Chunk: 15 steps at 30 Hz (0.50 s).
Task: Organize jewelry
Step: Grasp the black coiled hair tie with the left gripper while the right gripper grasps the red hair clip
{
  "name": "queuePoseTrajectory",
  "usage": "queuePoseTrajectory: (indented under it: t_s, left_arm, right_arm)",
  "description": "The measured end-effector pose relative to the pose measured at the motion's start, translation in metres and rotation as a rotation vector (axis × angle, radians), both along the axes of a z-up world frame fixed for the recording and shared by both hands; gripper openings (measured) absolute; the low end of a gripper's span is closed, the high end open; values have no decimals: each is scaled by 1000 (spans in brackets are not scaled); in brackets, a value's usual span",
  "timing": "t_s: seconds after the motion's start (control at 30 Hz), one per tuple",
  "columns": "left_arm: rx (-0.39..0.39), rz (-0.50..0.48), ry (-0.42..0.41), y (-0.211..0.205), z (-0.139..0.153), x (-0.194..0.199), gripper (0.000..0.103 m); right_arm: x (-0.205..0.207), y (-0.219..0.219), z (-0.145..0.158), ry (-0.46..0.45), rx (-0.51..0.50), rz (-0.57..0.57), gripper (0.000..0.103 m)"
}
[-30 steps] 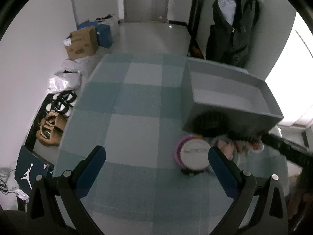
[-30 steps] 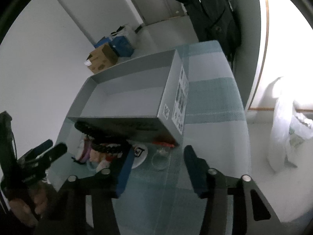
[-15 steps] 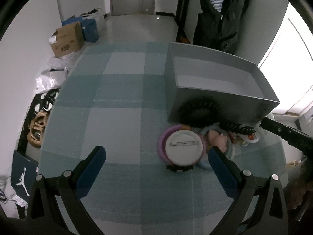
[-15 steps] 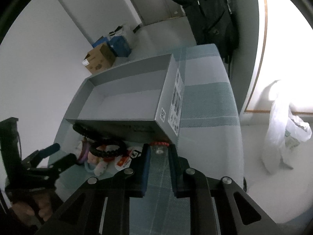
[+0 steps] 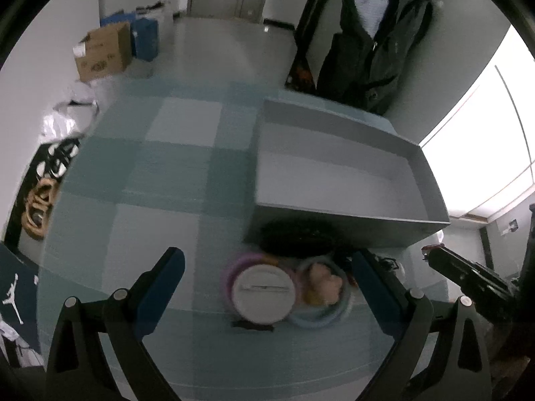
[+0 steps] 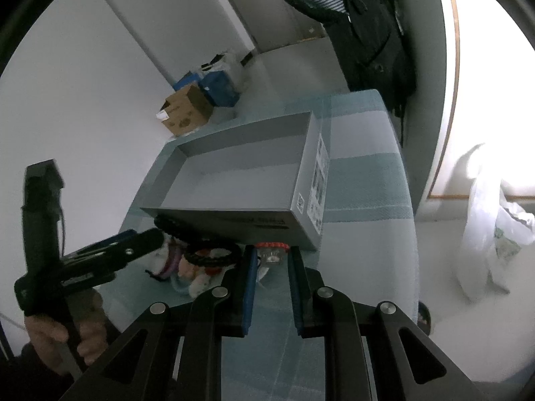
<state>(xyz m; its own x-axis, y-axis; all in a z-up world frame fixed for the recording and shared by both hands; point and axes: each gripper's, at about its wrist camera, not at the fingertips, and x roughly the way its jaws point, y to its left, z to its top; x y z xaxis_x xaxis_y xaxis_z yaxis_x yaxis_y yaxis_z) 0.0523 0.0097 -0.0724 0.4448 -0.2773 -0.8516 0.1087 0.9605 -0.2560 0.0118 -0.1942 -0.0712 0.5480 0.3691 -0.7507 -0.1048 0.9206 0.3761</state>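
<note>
— We're in a plain room, a dark coat [image 6: 367, 33] hanging on the wall and a cardboard box [image 5: 103, 51] on the floor; the worktop [image 5: 133, 183] wears a blue-green checked cloth. Where's the jewelry?

— Heaped along the near wall of the grey box [image 6: 240, 183], which stands open and bare inside, close to the worktop's right edge. Our right claw [image 6: 271, 264] has its blue pads drawn in close around a small clear piece with a red beaded rim [image 6: 271, 250], lying just under the grey box's near right corner.

— Pinching it?

— We can't quite tell whether the pads press on it; they flank it tightly. Our left claw [image 5: 267, 267] stands spread wide above a round white disc [image 5: 264, 292] and a pale ring holding something pinkish [image 5: 322, 287].

— And the black braided bracelet [image 6: 214, 255]?

— Just left of the right claw, between our two hands.

— What does the next move turn on?

— We judge the grey box lies straight ahead of the right claw, its long axis running across our view, so the piece must lift over that near wall.
</note>
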Motion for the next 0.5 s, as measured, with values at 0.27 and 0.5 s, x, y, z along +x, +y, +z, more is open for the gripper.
queuePoseTrajectory:
  t_s: [0.27,0.5]
  left_arm:
    - [-27,81,78,2,-12,13,96]
    - [-29,47,87,-4,-10,12,50]
  right_arm:
    - [-6,-2,6,-21,27,4,17]
    - [-7,-3,10,-29,39,8,17]
